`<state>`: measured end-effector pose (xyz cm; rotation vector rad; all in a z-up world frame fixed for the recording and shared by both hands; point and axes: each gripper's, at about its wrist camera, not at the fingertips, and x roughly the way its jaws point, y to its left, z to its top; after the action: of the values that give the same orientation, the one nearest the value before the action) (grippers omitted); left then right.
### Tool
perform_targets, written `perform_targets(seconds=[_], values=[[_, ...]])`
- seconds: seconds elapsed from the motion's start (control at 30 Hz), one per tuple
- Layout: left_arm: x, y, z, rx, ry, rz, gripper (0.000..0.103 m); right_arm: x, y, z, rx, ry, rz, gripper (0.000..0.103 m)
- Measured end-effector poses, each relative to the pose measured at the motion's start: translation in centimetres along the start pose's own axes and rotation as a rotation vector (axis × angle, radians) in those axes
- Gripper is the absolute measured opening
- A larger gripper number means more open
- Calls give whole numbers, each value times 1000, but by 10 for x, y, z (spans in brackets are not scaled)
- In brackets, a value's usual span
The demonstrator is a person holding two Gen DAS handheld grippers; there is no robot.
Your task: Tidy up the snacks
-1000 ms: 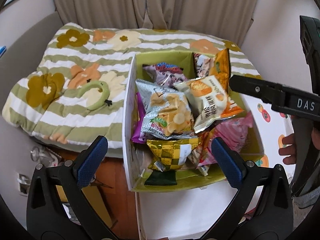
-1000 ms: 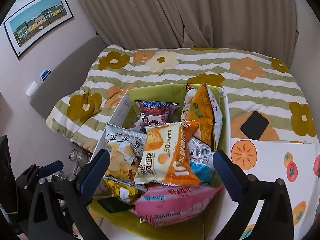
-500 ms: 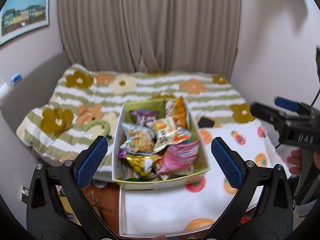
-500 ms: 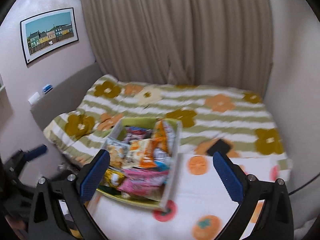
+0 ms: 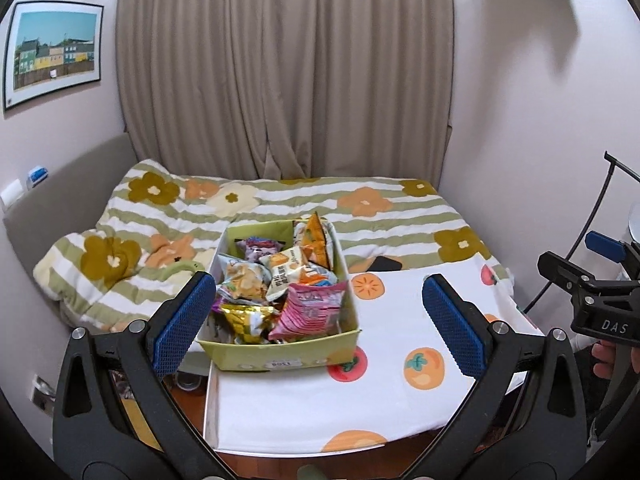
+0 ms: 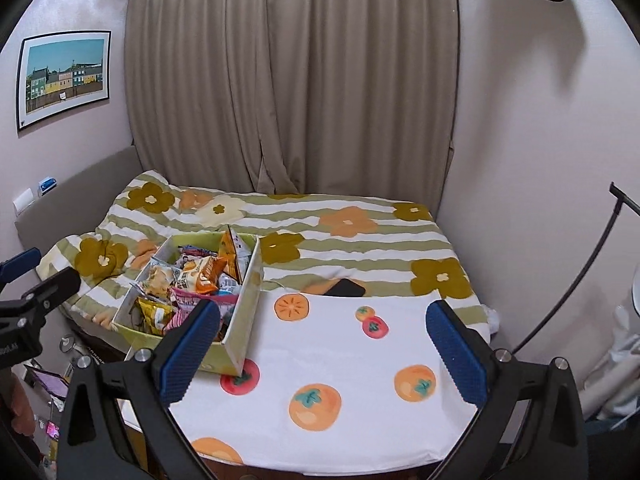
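Compared with one second ago, both cameras are now much farther from the green box (image 5: pixel 280 354); before, the snack bags filled the middle of each view, and now the whole bed, the curtain (image 5: pixel 280 72) and the walls are seen; the box itself stands at the same place, on the left part of the white tablecloth with orange fruits (image 5: pixel 384 360), with its far end against the flowered quilt (image 5: pixel 360 216).

The left gripper (image 5: pixel 314 322) has its two blue pads spread wide and nothing is between them; in its view the box sits just behind the left pad; the right gripper (image 6: pixel 326 346) is also spread wide and empty, above the bare cloth, with the box to its left. In the left wrist view the right gripper appears at the right edge with a hand (image 5: pixel 608 358) under it; in the right wrist view the left gripper appears at the left edge.

Counted: one box; inside it I can tell about seven snack bags, but the pile hides some, so the number is not sure; among them one pink bag (image 5: pixel 310 310) at the near right, one gold bag (image 5: pixel 246 320) at the near left, one silver bag with round chips (image 5: pixel 242 280), one white and orange bag (image 5: pixel 286 270), one tall orange bag (image 5: pixel 316 240) standing at the far right; one black flat object (image 6: pixel 345 289) lies on the quilt just behind the cloth; one framed picture of coloured houses (image 5: pixel 54 52) hangs on the left wall.
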<state>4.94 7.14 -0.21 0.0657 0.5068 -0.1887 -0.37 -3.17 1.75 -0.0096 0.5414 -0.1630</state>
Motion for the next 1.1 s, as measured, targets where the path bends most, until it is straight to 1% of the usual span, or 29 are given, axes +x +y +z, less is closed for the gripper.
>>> perform_targets(seconds=[0.13,0.33,1.1], values=[[-7,-10,-3,11,-9,-1,103,-6,-6,-3,7,-11,-6,102],[-10,-14,-3,19,-15,7,103,-13,-9,-6,21,-24,-4,102],[-10,-17,0,27,-18,10,103,-9,-13,-6,45,-12,-32,102]])
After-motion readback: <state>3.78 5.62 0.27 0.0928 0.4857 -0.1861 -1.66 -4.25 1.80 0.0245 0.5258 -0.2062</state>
